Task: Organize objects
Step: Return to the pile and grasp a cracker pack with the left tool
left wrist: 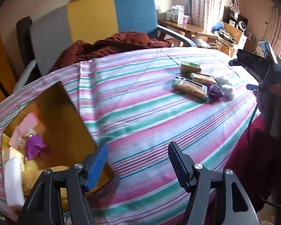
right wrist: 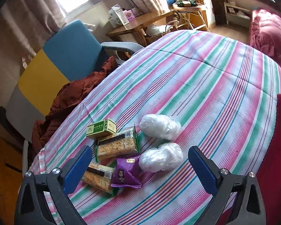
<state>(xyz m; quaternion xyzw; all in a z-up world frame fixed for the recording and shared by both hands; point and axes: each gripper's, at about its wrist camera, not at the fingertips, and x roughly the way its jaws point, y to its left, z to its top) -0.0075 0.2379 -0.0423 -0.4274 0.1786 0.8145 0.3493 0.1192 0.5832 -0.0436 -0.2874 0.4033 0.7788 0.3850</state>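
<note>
Sorting snacks from the striped worktop [right wrist: 206, 86] into a yellow box [left wrist: 65, 120]; inventory as follows.

Landmark: purple snack packet [right wrist: 125, 174], lying on the cloth.
- Right gripper [right wrist: 140, 170]: hovering directly over the packet, jaws wide apart, holding nothing. The packet sits between them, its long axis roughly across the gap.
- Near cracker pack [right wrist: 98, 178]: touching the packet's left side.
- Far cracker pack [right wrist: 116, 146]: just behind the packet.
- Green carton [right wrist: 101, 128]: beyond the far cracker pack.
- Two white plastic bundles [right wrist: 161, 159], [right wrist: 160, 125]: right of the packet, the nearer one touching it.
- Left gripper [left wrist: 138, 166]: well apart from the packet, beside the box, jaws apart and empty.

Box contents: a second purple packet [left wrist: 34, 147], a pink item [left wrist: 25, 126], a white block [left wrist: 13, 181]; the rest is blurred.

Judgement: the right gripper is nearer, so the next pick is probably the purple packet.
</note>
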